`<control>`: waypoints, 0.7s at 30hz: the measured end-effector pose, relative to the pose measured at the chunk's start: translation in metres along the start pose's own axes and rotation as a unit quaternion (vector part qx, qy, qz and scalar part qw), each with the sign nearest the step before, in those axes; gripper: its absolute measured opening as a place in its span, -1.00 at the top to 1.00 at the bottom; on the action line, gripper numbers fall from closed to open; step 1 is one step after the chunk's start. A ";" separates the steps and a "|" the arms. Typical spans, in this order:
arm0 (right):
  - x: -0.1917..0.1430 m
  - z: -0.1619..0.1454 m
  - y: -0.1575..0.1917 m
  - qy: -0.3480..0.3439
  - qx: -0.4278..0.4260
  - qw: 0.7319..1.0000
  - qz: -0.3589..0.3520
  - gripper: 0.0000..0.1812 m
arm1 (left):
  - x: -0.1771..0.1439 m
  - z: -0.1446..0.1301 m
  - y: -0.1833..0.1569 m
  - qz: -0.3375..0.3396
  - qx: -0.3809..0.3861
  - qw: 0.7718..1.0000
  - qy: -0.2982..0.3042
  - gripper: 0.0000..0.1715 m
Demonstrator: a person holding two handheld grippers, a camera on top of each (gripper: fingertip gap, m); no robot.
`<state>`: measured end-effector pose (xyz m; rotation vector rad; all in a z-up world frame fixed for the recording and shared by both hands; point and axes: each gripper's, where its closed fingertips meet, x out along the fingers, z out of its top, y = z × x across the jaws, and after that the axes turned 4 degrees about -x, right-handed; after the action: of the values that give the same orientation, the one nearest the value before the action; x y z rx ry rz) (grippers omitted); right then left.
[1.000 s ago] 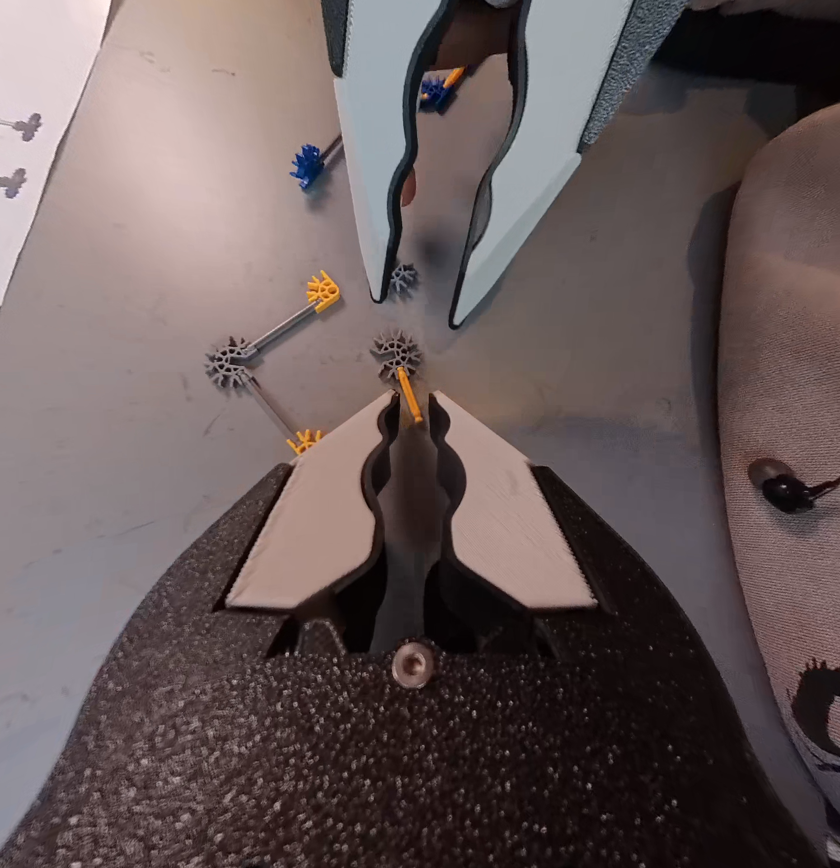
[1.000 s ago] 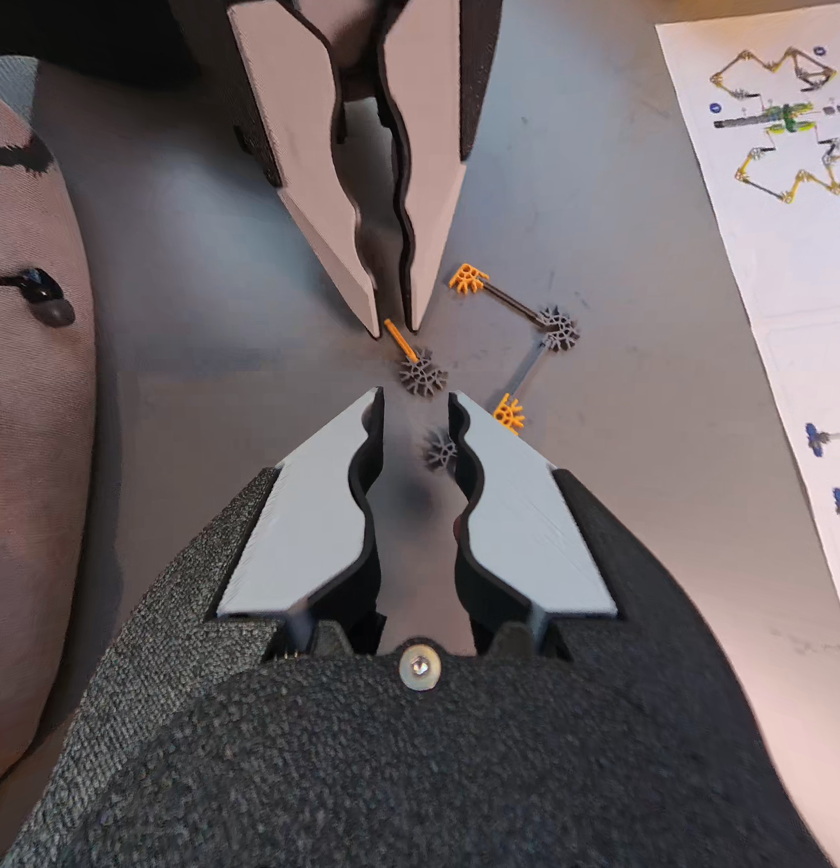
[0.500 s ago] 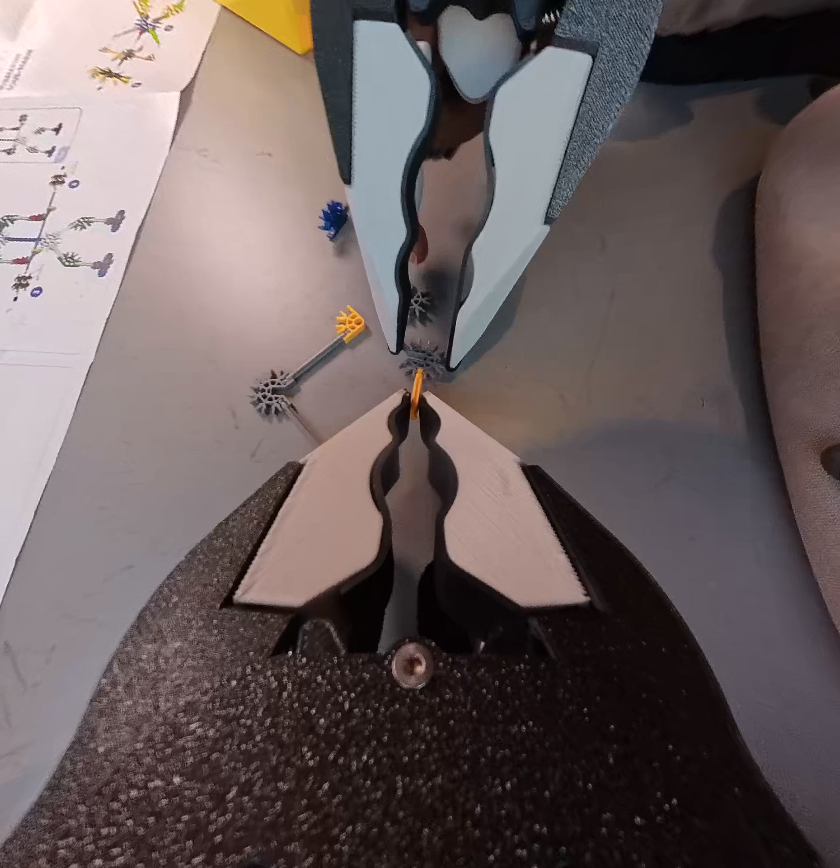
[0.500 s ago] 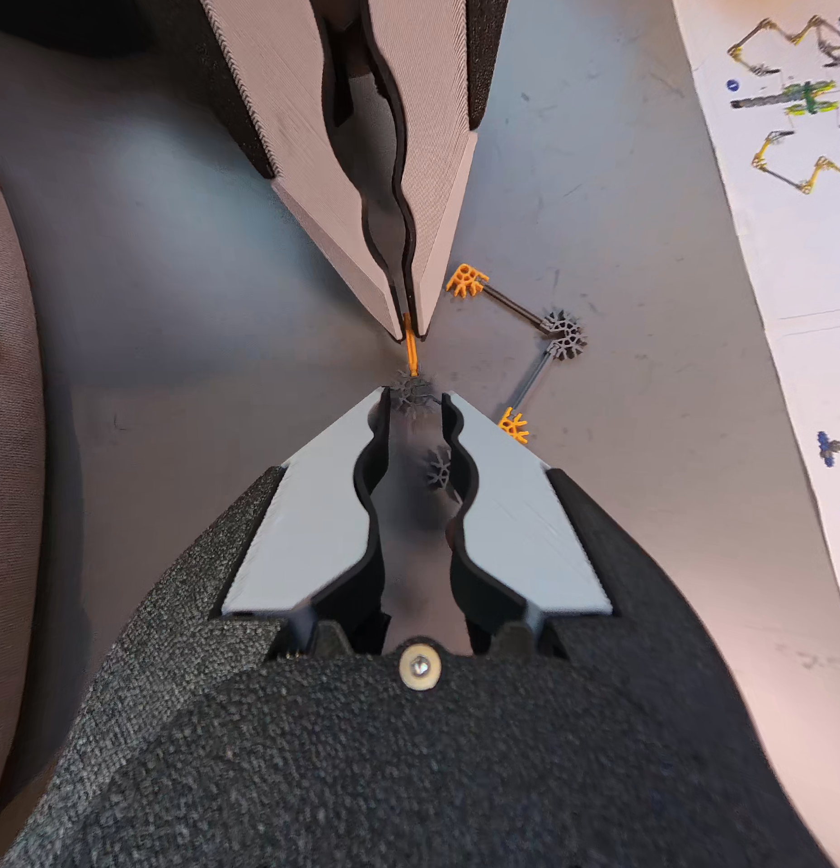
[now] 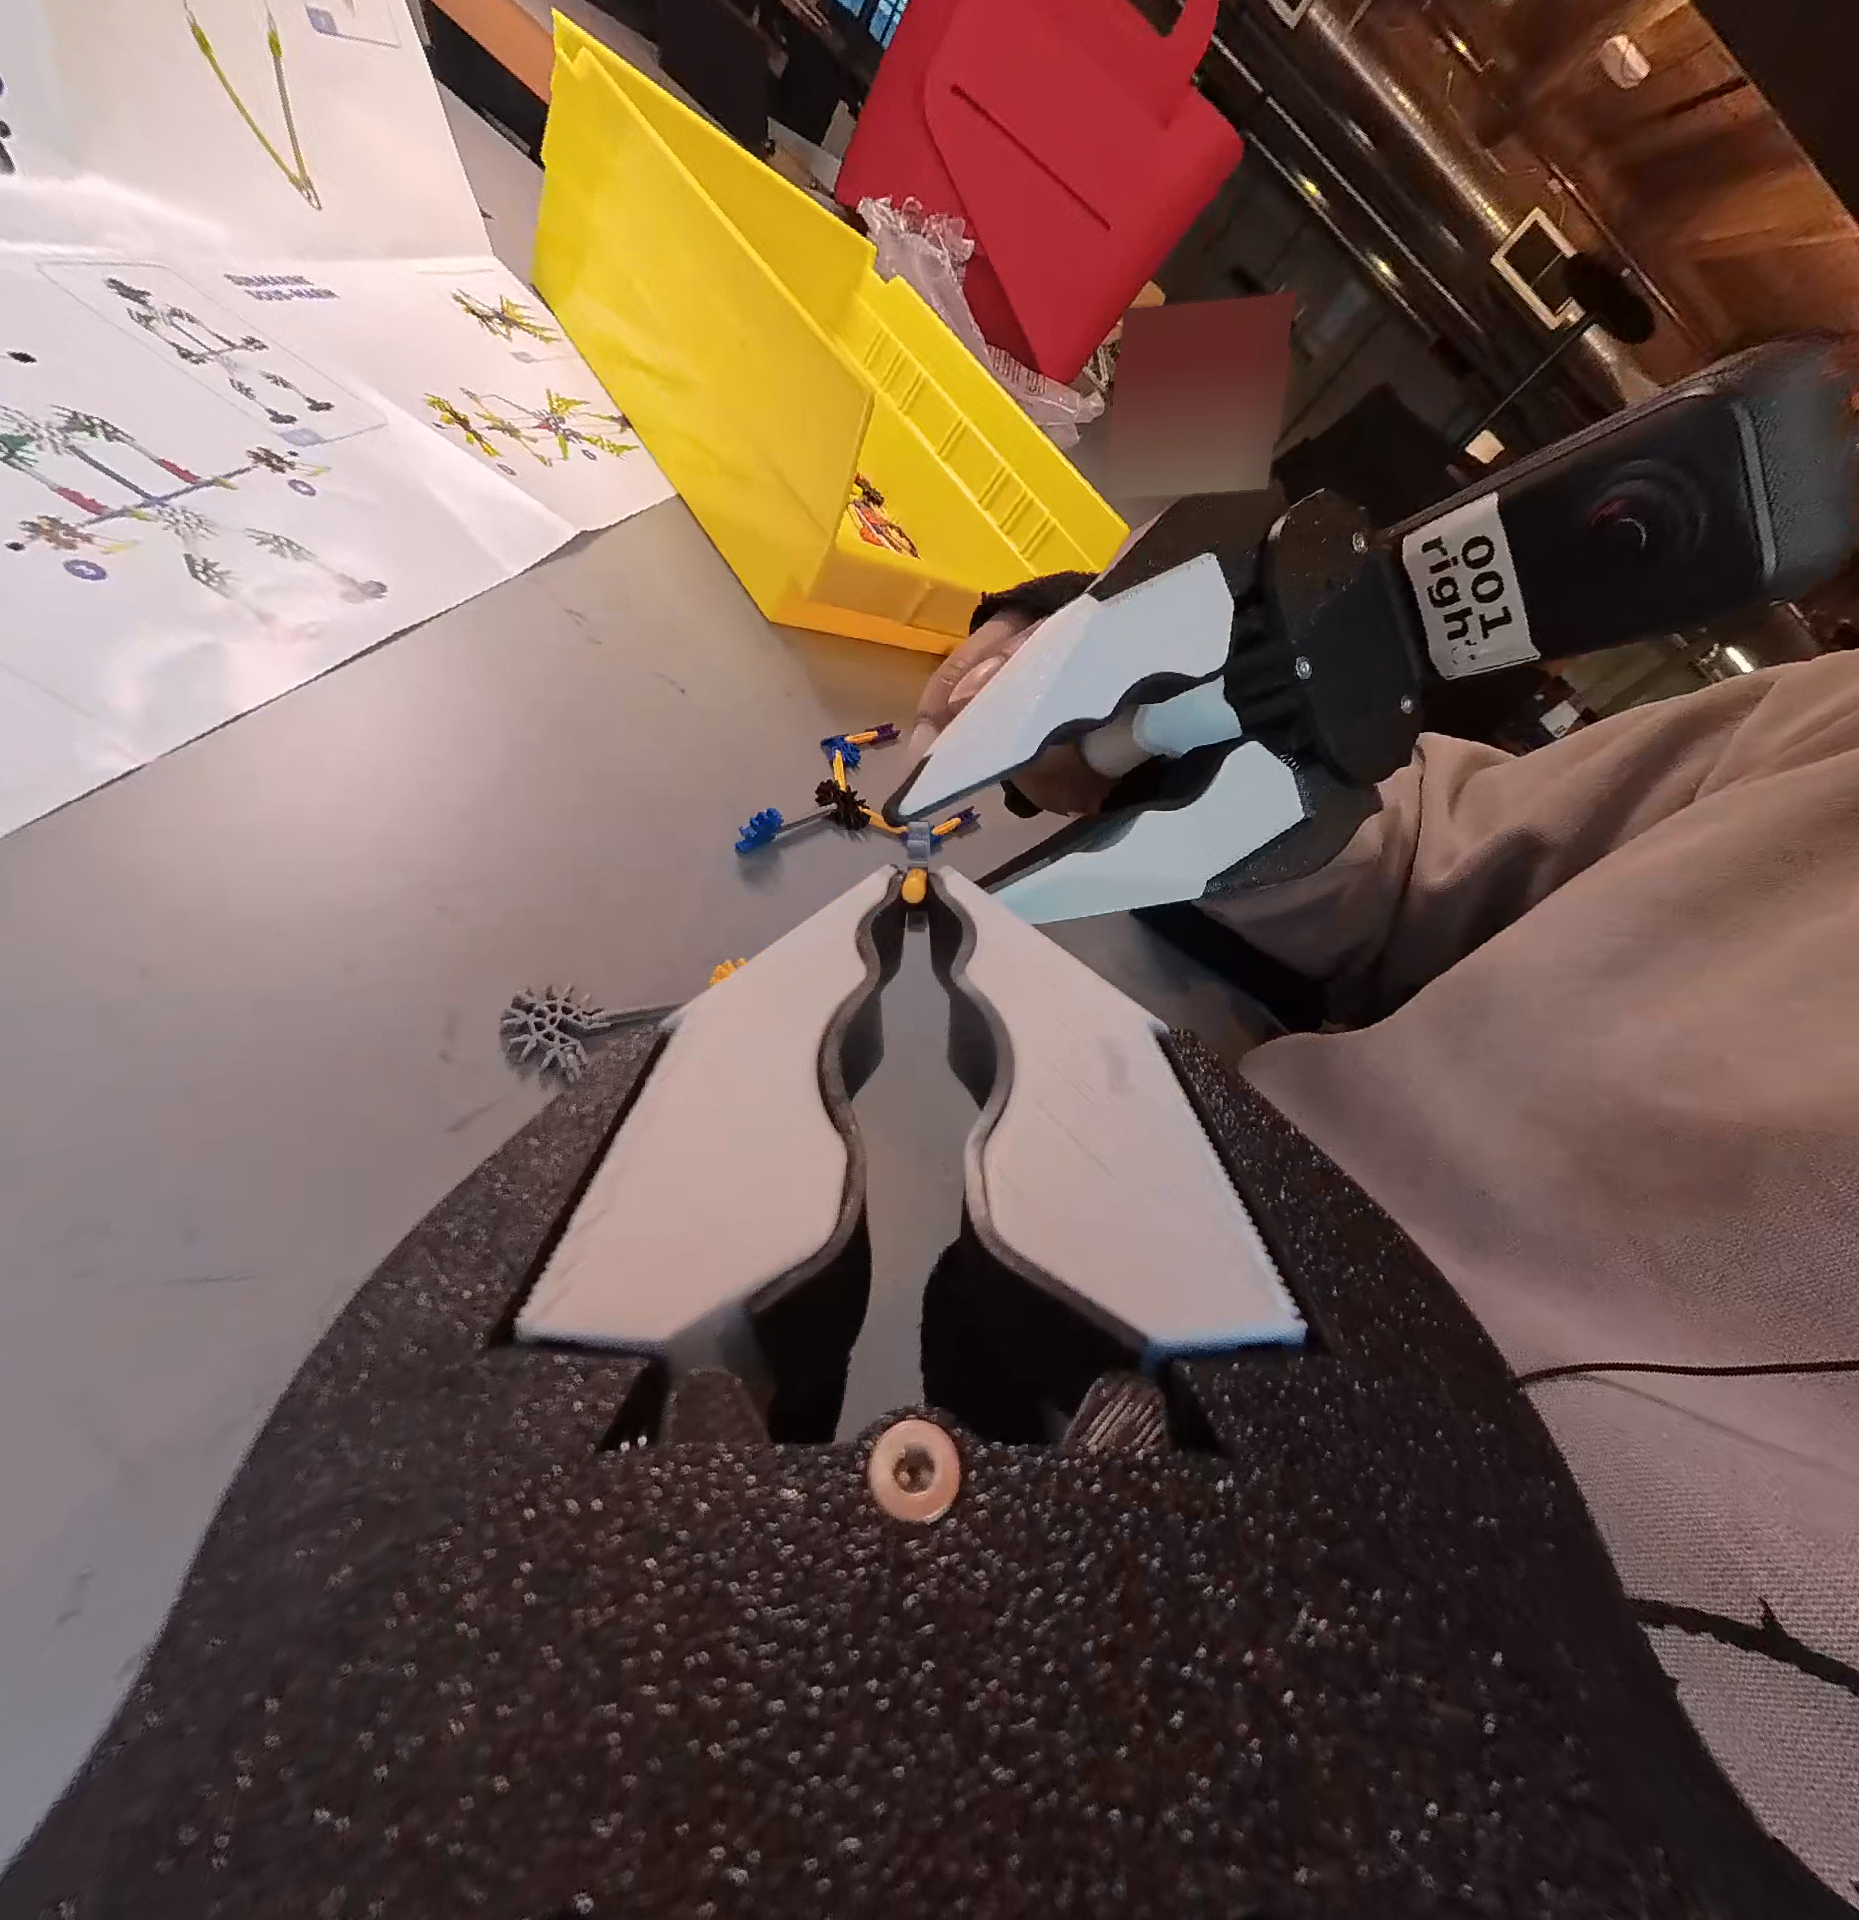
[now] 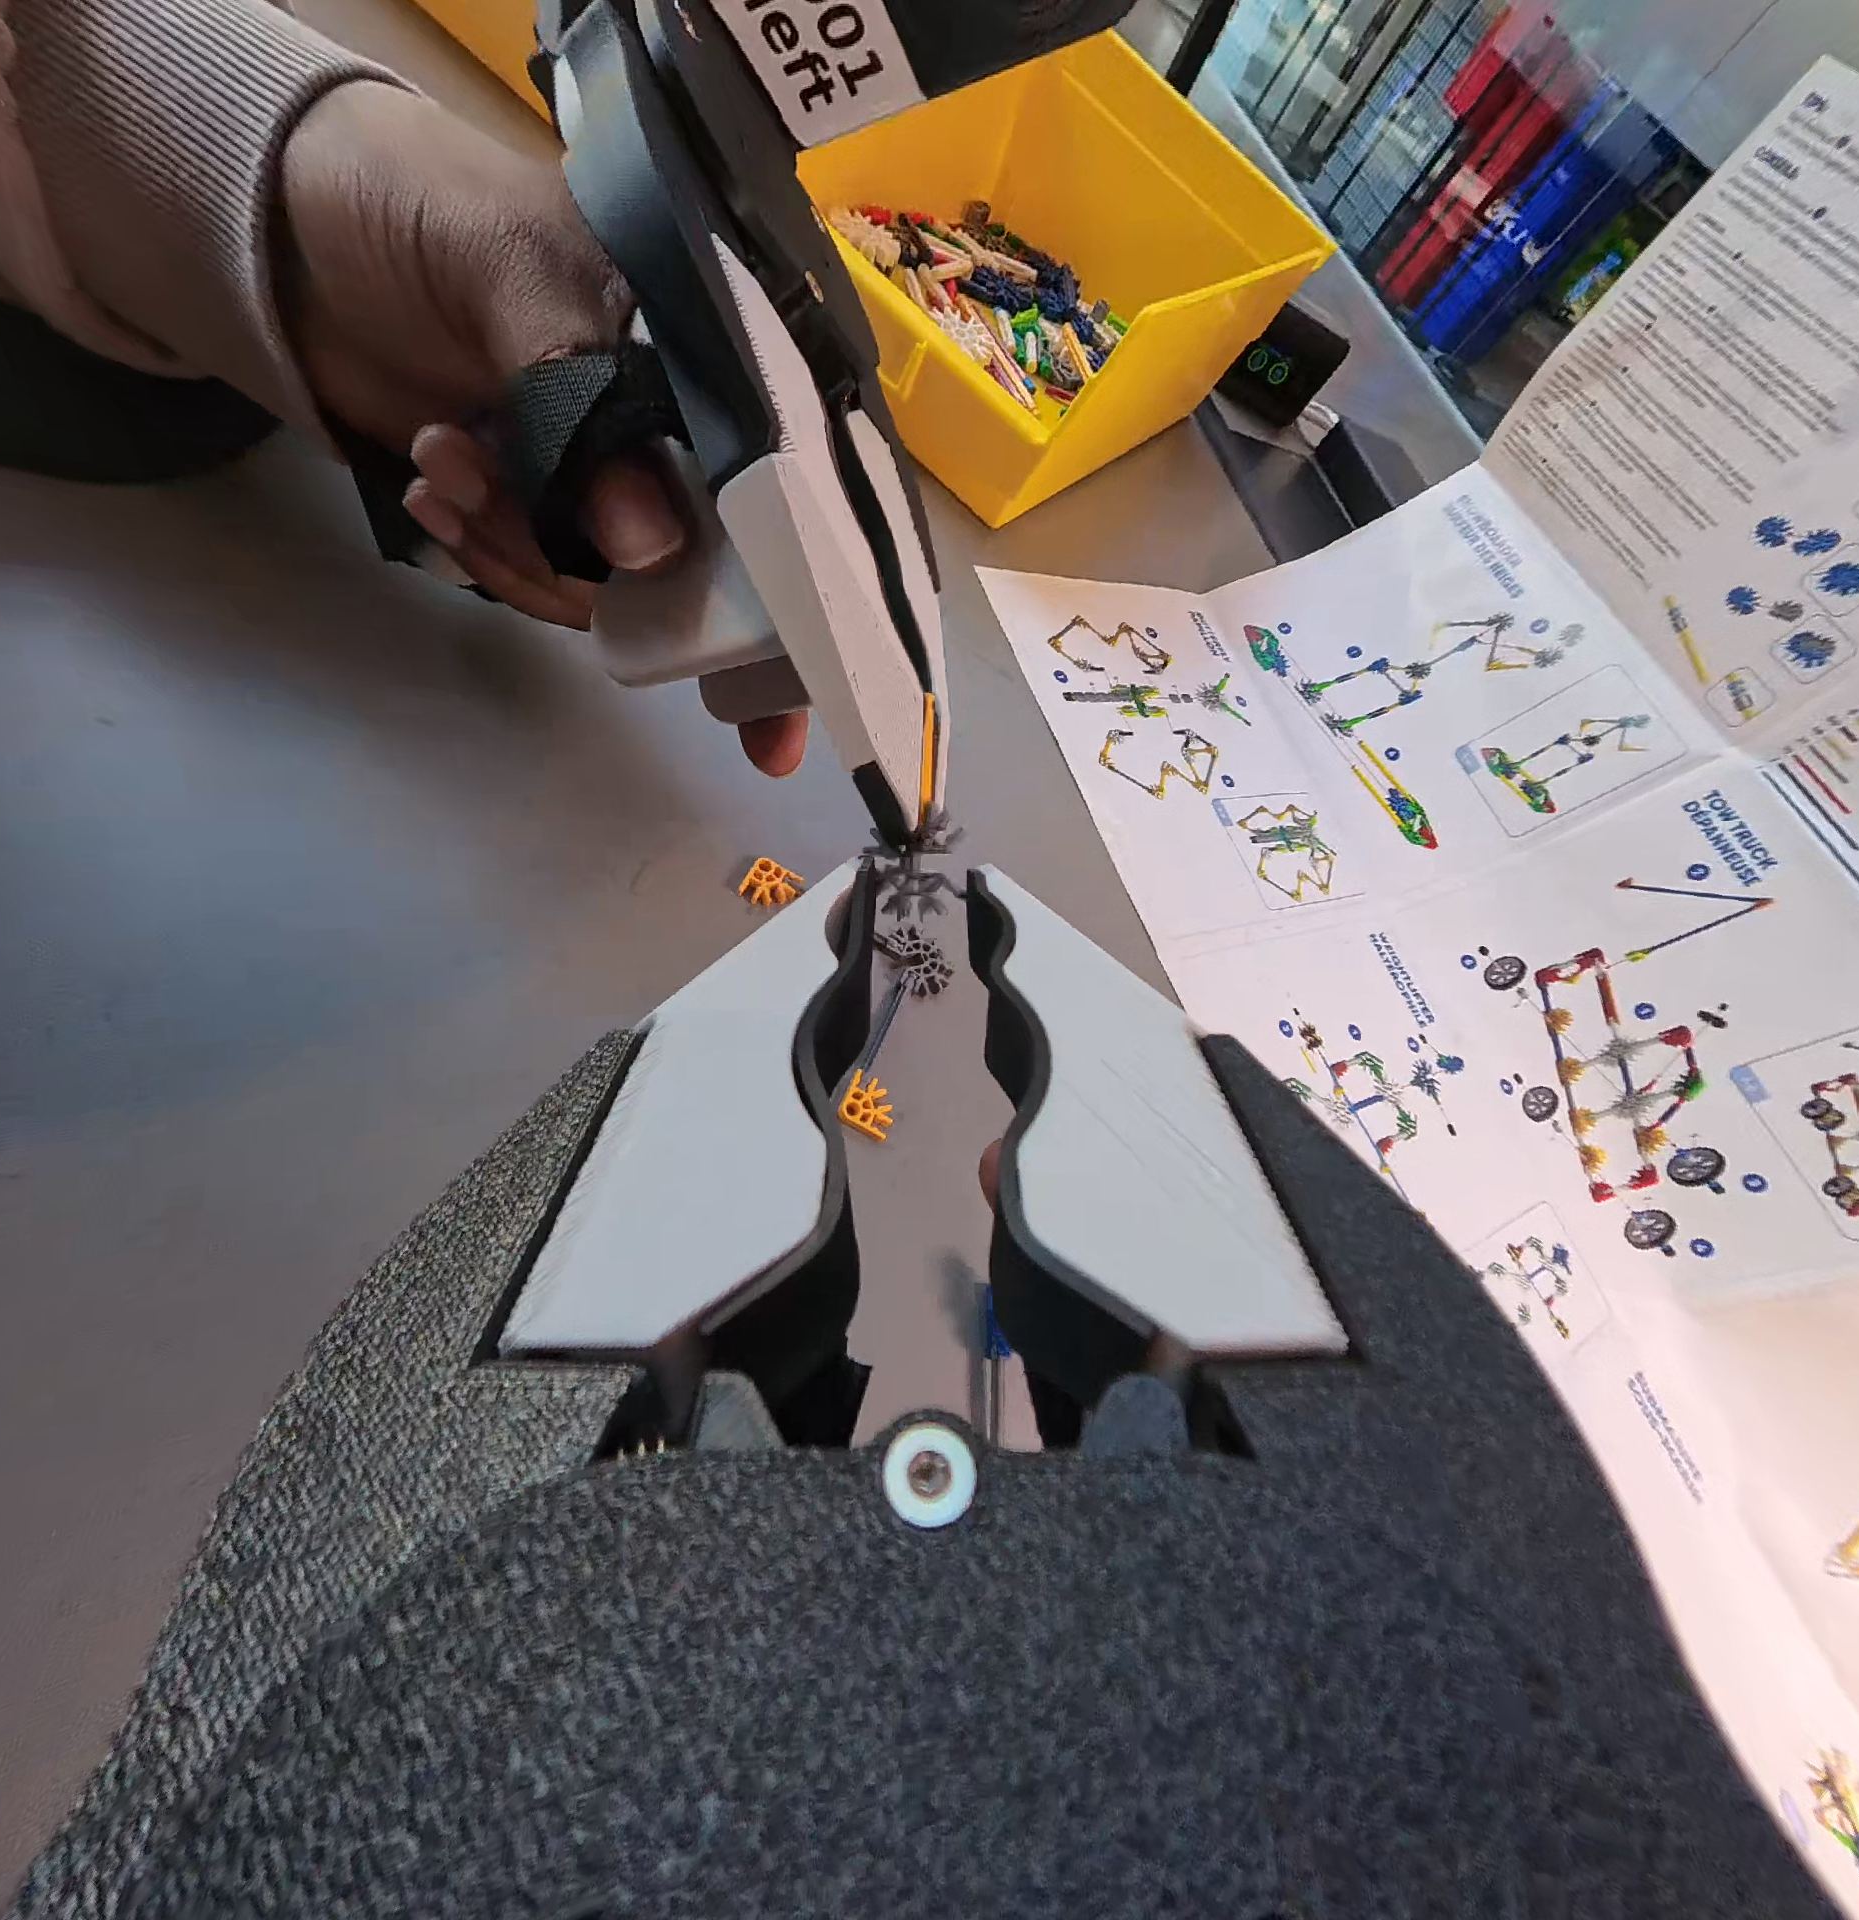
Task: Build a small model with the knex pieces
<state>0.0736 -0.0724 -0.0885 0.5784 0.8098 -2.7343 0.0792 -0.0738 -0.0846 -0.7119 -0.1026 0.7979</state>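
My left gripper [image 5: 912, 883] is shut on a short orange rod [image 5: 914, 888] with a grey snowflake connector [image 5: 920, 840] on its far end. In the right wrist view the left gripper [image 6: 909, 821] comes down from above, with the orange rod [image 6: 927, 748] pinched between its tips. My right gripper [image 6: 912, 875] is open, its tips on either side of the grey connector [image 6: 909, 883]. It also shows in the left wrist view [image 5: 946, 847], reaching in from the right. Both are held a little above the grey table [image 5: 281, 935].
A grey connector [image 6: 917, 961] joined by a rod to an orange connector [image 6: 865, 1107] lies on the table, with another orange connector [image 6: 769, 881] nearby. A blue, black and orange assembly [image 5: 842, 800] lies beyond. A yellow parts bin [image 6: 1195, 208] and a paper instruction sheet [image 6: 1424, 831] lie farther off. A person's hand [image 6: 437, 312] holds the left gripper. Only a small space, under 4 cm, lies between the two pairs of fingers.
Both grippers have tilted up from looking straight down at the table. The left has lifted the orange rod and its connector off the table. The right's tips now bracket the connector more closely.
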 end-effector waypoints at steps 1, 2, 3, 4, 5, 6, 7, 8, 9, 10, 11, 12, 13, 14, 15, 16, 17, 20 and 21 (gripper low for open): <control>-0.001 0.001 0.000 -0.004 0.000 1.000 -0.001 0.83 | 0.000 0.001 0.000 0.001 0.002 1.000 -0.003 0.96; -0.001 0.001 0.001 -0.006 0.004 1.000 0.005 0.83 | -0.001 0.001 -0.001 -0.001 0.003 1.000 -0.001 0.96; -0.001 0.000 0.002 -0.004 0.013 1.000 0.018 0.80 | -0.001 -0.001 0.000 -0.001 0.004 1.000 0.003 0.96; -0.002 -0.004 0.003 0.003 0.029 0.999 0.038 0.73 | -0.002 -0.002 0.002 0.002 0.007 1.000 0.009 0.96; -0.004 -0.010 0.004 0.016 0.052 0.997 0.062 0.71 | -0.003 -0.004 0.004 0.006 0.012 1.000 0.015 0.96; -0.008 -0.019 0.008 0.034 0.076 0.992 0.098 0.72 | -0.004 -0.006 0.005 0.008 0.016 1.000 0.026 0.96; -0.012 -0.031 0.013 0.058 0.096 0.984 0.136 0.72 | -0.005 -0.010 0.007 0.011 0.020 0.999 0.038 0.96; -0.016 -0.045 0.018 0.087 0.107 0.977 0.163 0.72 | -0.005 -0.013 0.010 0.019 0.027 0.998 0.050 0.96; -0.018 -0.058 0.023 0.115 0.108 0.971 0.180 0.71 | -0.005 -0.017 0.012 0.028 0.034 0.997 0.062 0.96; -0.018 -0.067 0.027 0.136 0.103 0.967 0.189 0.67 | -0.005 -0.020 0.015 0.035 0.039 0.996 0.071 0.96; -0.017 -0.072 0.030 0.149 0.099 0.965 0.191 0.66 | -0.004 -0.023 0.016 0.040 0.042 0.995 0.078 0.96; -0.015 -0.075 0.034 0.161 0.099 0.963 0.195 0.65 | -0.003 -0.026 0.017 0.042 0.042 0.995 0.085 0.96; -0.013 -0.078 0.037 0.169 0.099 0.961 0.197 0.64 | -0.002 -0.029 0.018 0.044 0.043 0.994 0.092 0.96; -0.011 -0.080 0.039 0.176 0.095 0.960 0.197 0.64 | -0.001 -0.032 0.019 0.048 0.043 0.993 0.099 0.96; -0.010 -0.083 0.041 0.184 0.090 0.959 0.197 0.64 | 0.000 -0.034 0.020 0.050 0.043 0.992 0.106 0.96; -0.009 -0.086 0.041 0.189 0.088 0.958 0.196 0.64 | 0.000 -0.037 0.020 0.052 0.042 0.991 0.114 0.96; -0.007 -0.085 0.042 0.185 0.091 0.959 0.195 0.66 | 0.001 -0.040 0.021 0.053 0.039 0.990 0.121 0.96; -0.005 -0.083 0.044 0.184 0.102 0.957 0.202 0.74 | 0.002 -0.046 0.022 0.054 0.032 0.989 0.133 0.96; -0.006 -0.083 0.045 0.186 0.104 0.956 0.203 0.77 | 0.003 -0.048 0.022 0.056 0.030 0.989 0.136 0.96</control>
<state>0.1186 -0.0627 -0.1711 1.1842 0.4095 -2.3697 0.0835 -0.0872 -0.1352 -0.7680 0.2089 0.7998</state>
